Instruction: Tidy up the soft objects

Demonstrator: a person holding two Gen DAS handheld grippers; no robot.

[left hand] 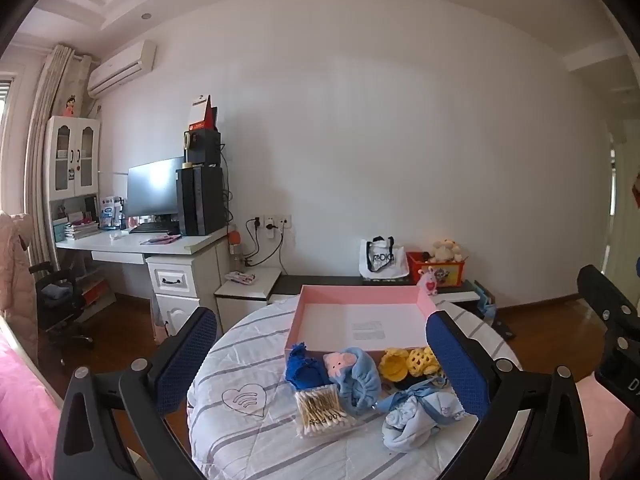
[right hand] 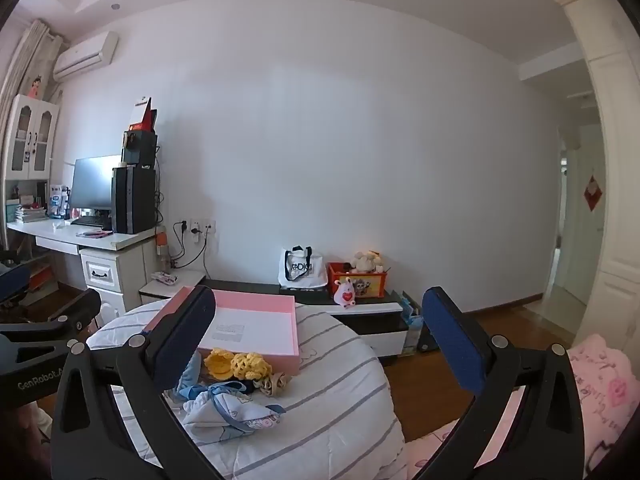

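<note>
Right wrist view: blue hat (right hand: 192, 372) half hidden behind spread right tongs (right hand: 320, 340); left tongs (left hand: 320, 356) spread too.

My left gripper (left hand: 322, 364) gaping, nothing between fingers. Pink box (left hand: 362, 330) interior bare at 12 o'clock; cotton swab pack (left hand: 323, 410), blue cloth bundle (left hand: 416, 420), yellow crochet pieces (left hand: 408, 363) block near approach.
</note>
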